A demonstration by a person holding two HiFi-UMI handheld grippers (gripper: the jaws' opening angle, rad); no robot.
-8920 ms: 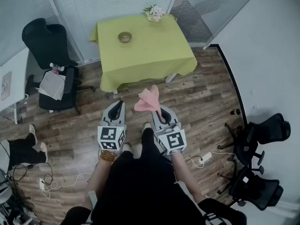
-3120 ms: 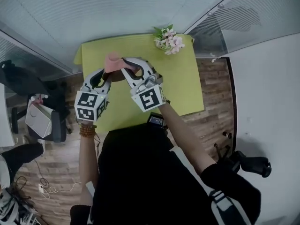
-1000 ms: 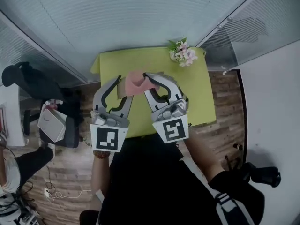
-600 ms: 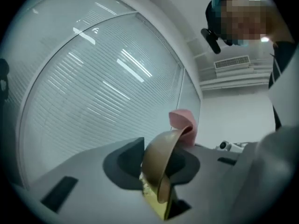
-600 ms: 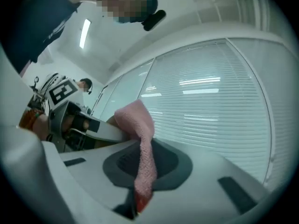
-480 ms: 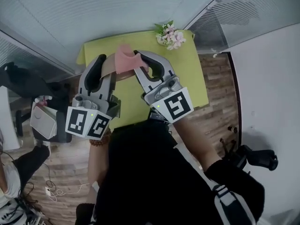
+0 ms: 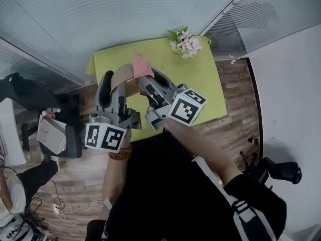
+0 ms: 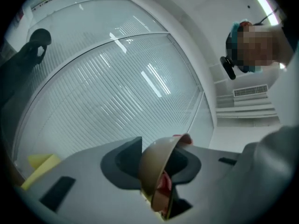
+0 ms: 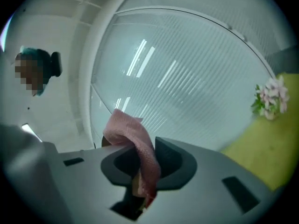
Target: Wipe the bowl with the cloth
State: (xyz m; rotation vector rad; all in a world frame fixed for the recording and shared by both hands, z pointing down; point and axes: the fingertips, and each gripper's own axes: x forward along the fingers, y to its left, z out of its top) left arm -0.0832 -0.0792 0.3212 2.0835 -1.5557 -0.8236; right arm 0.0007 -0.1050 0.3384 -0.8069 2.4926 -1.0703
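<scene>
A tan bowl point(image 7: 120, 75) is held up on edge over the green table point(image 7: 195, 79), with my left gripper point(image 7: 116, 85) shut on its rim. In the left gripper view the bowl point(image 8: 156, 164) stands between the jaws, with pink cloth point(image 8: 164, 186) showing inside it. My right gripper point(image 7: 149, 82) is shut on the pink cloth point(image 7: 142, 65), which touches the bowl's open side. In the right gripper view the cloth point(image 9: 140, 153) hangs down between the jaws. Both grippers' jaws have just been opening a little, each with its thing still between them.
A small pot of pink flowers point(image 7: 183, 41) stands at the table's far right corner, also in the right gripper view point(image 9: 270, 98). A black office chair point(image 7: 22, 92) and a white object point(image 7: 50, 134) are on the left. A slatted glass wall runs behind the table.
Both grippers have rolled about their own axes and dropped slightly. The right gripper's marker cube has swung to the right. The cloth stays against the bowl.
</scene>
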